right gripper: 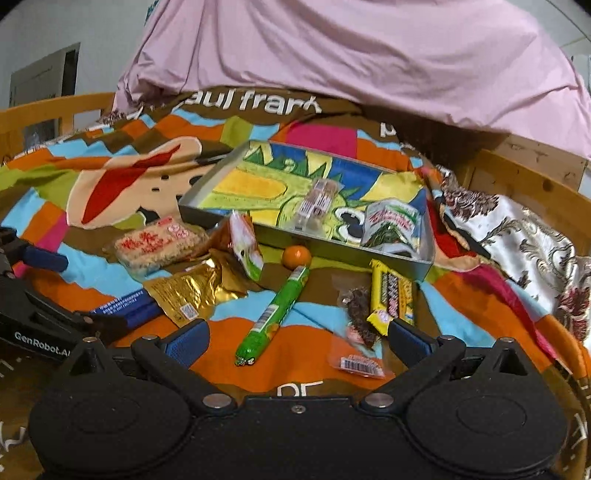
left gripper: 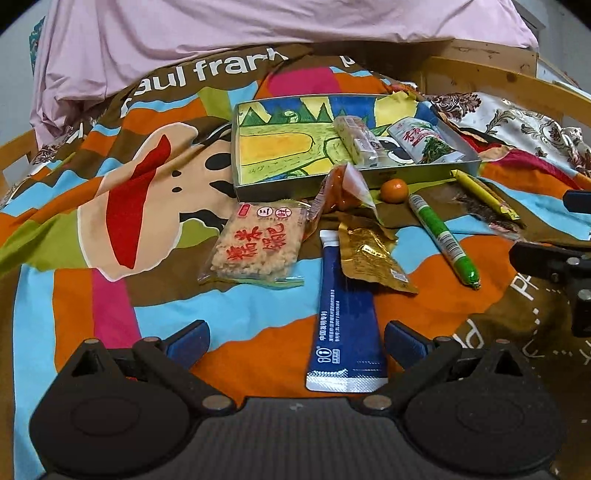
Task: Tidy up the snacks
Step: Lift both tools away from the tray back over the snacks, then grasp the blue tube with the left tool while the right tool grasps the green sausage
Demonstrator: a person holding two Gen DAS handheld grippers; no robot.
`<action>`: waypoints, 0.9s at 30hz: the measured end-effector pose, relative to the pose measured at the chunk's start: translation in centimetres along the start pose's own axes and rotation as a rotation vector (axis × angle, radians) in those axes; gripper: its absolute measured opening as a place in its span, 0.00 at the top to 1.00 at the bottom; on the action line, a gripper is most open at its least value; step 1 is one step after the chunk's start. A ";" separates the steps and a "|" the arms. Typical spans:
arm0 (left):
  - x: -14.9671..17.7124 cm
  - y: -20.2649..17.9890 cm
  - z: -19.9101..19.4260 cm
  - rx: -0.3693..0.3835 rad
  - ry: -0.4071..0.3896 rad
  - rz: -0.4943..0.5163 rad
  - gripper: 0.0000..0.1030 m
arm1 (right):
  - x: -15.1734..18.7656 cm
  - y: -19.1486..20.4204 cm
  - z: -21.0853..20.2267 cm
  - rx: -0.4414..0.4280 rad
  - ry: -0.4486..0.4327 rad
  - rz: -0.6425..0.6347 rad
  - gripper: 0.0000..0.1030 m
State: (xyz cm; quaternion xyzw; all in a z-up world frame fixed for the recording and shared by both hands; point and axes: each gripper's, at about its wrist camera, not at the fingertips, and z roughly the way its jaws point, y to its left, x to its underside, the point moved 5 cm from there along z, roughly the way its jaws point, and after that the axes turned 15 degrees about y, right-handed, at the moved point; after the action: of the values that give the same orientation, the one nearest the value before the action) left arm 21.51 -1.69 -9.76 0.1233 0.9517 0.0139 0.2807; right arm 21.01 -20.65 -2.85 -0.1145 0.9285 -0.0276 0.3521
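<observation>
We hold both tongs open & empty; left gripper [left gripper: 295,341] straddles blue sachet [left gripper: 345,325], long axis near-to-far, tray [left gripper: 314,181] beyond.

Your working surface is a bed covered by a bright patterned blanket [left gripper: 110,258], with a pink sheet [left gripper: 221,26] heaped along its far edge. On the blanket lies a shallow box [left gripper: 243,186] toward the far side. Nearer you lie a rice cracker pack [left gripper: 255,243], a blue tube [left gripper: 343,321], a gold packet [left gripper: 373,258], a small orange [left gripper: 394,190], a green sausage [left gripper: 443,236] and a yellow bar [right gripper: 391,295] beside a dark snack bag [right gripper: 360,317].
</observation>
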 end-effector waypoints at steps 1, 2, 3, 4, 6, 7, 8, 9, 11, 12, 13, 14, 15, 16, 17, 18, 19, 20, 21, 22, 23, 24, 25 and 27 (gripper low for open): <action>0.0 0.0 0.0 -0.002 -0.003 0.003 0.00 | 0.0 0.1 0.3 0.000 0.009 -0.004 0.01; -0.1 0.0 0.1 -0.006 -0.005 0.006 0.00 | 0.0 0.2 0.5 0.000 0.015 -0.007 0.01; -0.2 0.0 0.2 -0.011 -0.005 0.009 0.00 | 0.1 0.3 0.7 0.001 0.023 -0.011 0.01; -0.3 -0.1 0.3 -0.016 -0.002 0.012 0.00 | 0.1 0.3 0.9 0.001 0.028 -0.013 0.01; -0.4 0.0 0.4 -0.018 -0.001 0.011 0.00 | 0.1 0.3 1.2 0.002 0.035 -0.014 0.01; -0.5 0.0 0.4 -0.012 -0.003 0.010 0.00 | 0.1 0.3 1.3 0.002 0.038 -0.013 0.01; -0.5 -0.1 0.4 -0.005 -0.003 0.011 0.00 | 0.0 0.2 1.4 0.002 0.039 -0.012 0.01; -0.5 -0.1 0.4 0.000 -0.004 0.013 0.00 | -0.1 0.1 1.6 0.002 0.039 -0.011 0.01; -0.5 -0.3 0.5 -0.001 -0.006 0.024 0.00 | -0.2 0.0 1.9 -0.004 0.041 -0.008 0.01; -0.5 -0.4 0.6 -0.004 -0.007 0.034 0.00 | -0.3 -0.1 2.2 -0.009 0.046 -0.006 0.01; -0.5 -0.5 0.7 -0.009 -0.005 0.043 0.00 | -0.4 -0.1 2.5 -0.015 0.053 -0.005 0.01; -0.5 -0.6 0.8 -0.020 0.000 0.053 0.00 | -0.5 -0.2 2.8 -0.021 0.058 -0.002 0.01; -0.5 -0.8 0.9 -0.033 0.004 0.062 0.00 | -0.6 -0.3 3.1 -0.028 0.061 0.002 0.01; -0.5 -0.9 1.0 -0.040 0.002 0.071 0.00 | -0.7 -0.3 3.2 -0.034 0.062 0.005 0.01; -0.5 -1.1 1.0 -0.045 -0.002 0.079 0.00 | -0.8 -0.3 3.4 -0.039 0.062 0.008 0.01; -0.6 -1.2 1.0 -0.048 -0.005 0.085 0.00 | -0.9 -0.3 3.5 -0.047 0.058 0.009 0.01; -0.7 -1.3 1.0 -0.047 -0.006 0.088 0.00 | -1.0 -0.3 3.6 -0.053 0.053 0.008 0.01; -0.8 -1.3 1.1 -0.044 -0.009 0.089 0.00 | -1.1 -0.2 3.7 -0.060 0.049 0.006 0.01; -0.8 -1.3 1.0 -0.041 -0.012 0.089 0.00 | -1.2 -0.1 3.7 -0.072 0.043 0.001 0.01; -0.9 -1.3 1.0 -0.037 -0.017 0.088 0.01 | -1.4 0.0 3.8 -0.080 0.037 -0.002 0.01; -1.0 -1.3 1.0 -0.034 -0.022 0.085 0.01 | -1.5 0.1 3.8 -0.086 0.031 -0.005 0.03; -1.0 -1.3 1.0 -0.032 -0.027 0.083 0.01 | -1.7 0.3 3.9 -0.092 0.025 -0.007 0.07; -1.0 -1.3 1.0 -0.026 -0.035 0.083 0.04 | -1.8 0.4 4.0 -0.101 0.023 -0.009 0.09; -1.1 -1.4 1.0 -0.008 -0.043 0.093 0.10 | -2.0 0.6 4.4 -0.118 0.027 -0.011 0.17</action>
State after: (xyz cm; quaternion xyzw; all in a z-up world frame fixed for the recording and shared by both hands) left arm 22.60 -3.38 -10.20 0.1668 0.9387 0.0280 0.3004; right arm 25.23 -19.46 -4.91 -0.1396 0.9325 0.0238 0.3321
